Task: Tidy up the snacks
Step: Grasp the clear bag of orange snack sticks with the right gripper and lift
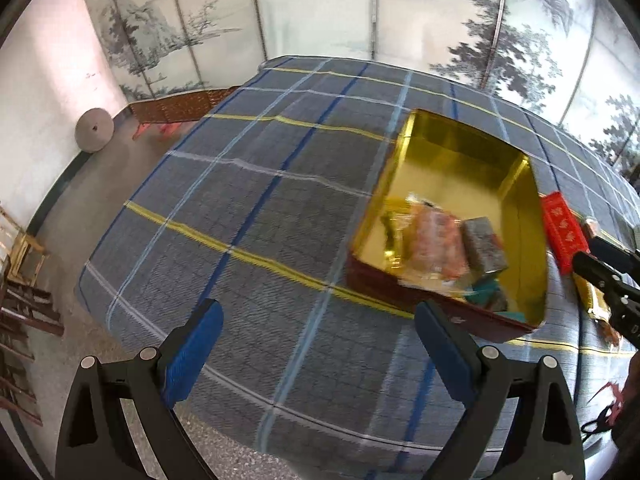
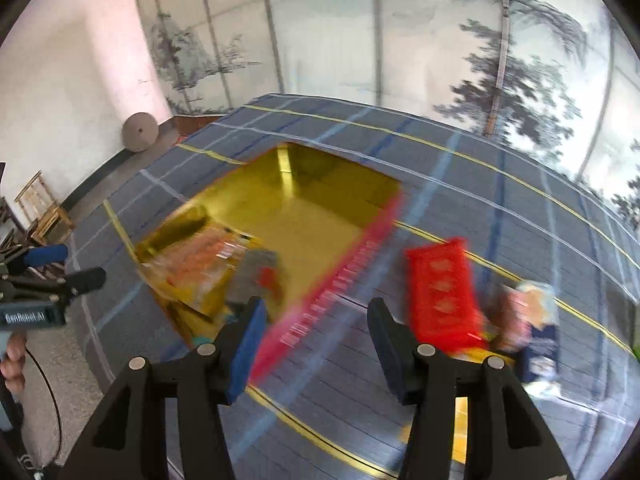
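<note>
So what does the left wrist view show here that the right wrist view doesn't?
Only the left wrist view shows the left tongs head-on, open and empty above the plaid cloth.

Only the right wrist view shows the blurred packets beyond the red packet and the right tongs head-on, open and empty.

Both show the gold-lined tin holding a few wrapped snacks, and the red packet on the cloth beside it.

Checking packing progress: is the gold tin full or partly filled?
Partly filled. The gold tin holds a few wrapped snacks bunched at its near end; the rest of its floor shows bare.
</note>
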`<move>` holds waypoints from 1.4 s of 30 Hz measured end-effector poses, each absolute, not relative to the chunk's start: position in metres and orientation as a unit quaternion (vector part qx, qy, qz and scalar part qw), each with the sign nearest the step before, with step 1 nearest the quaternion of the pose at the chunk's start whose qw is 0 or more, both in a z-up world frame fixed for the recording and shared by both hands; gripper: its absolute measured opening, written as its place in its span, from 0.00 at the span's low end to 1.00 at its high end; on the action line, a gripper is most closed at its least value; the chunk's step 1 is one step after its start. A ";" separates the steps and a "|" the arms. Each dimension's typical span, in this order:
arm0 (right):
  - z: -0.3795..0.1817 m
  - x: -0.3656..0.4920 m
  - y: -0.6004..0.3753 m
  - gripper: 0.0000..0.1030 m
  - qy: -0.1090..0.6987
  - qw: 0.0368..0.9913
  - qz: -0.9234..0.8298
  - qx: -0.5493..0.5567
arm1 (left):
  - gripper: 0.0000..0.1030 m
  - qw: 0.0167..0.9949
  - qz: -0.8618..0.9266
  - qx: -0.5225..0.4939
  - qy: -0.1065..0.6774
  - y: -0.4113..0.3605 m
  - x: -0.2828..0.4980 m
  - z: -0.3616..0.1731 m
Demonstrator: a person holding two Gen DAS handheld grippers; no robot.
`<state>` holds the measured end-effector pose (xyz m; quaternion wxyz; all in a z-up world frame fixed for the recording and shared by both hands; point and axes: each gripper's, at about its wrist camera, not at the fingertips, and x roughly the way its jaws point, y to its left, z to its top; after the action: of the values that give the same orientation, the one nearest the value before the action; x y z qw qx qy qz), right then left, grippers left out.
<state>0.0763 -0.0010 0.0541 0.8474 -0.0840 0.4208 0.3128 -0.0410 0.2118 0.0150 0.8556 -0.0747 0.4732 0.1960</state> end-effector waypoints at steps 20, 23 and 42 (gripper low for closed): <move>0.007 0.076 -0.157 0.52 0.477 0.827 0.272 -0.118 | 0.93 0.866 0.103 -0.004 0.490 0.094 0.003 0.014; -0.001 0.076 -0.154 0.52 0.481 0.819 0.286 -0.127 | 0.93 0.864 0.094 0.002 0.494 0.082 0.007 0.012; -0.015 0.072 -0.170 0.38 0.484 0.804 0.334 -0.091 | 0.93 0.858 0.032 0.032 0.512 0.005 0.048 0.001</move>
<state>0.0718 -0.1702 -0.0149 0.8036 -0.0909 0.4840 0.3343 0.0480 0.0047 0.0005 0.8576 0.0319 0.5124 0.0318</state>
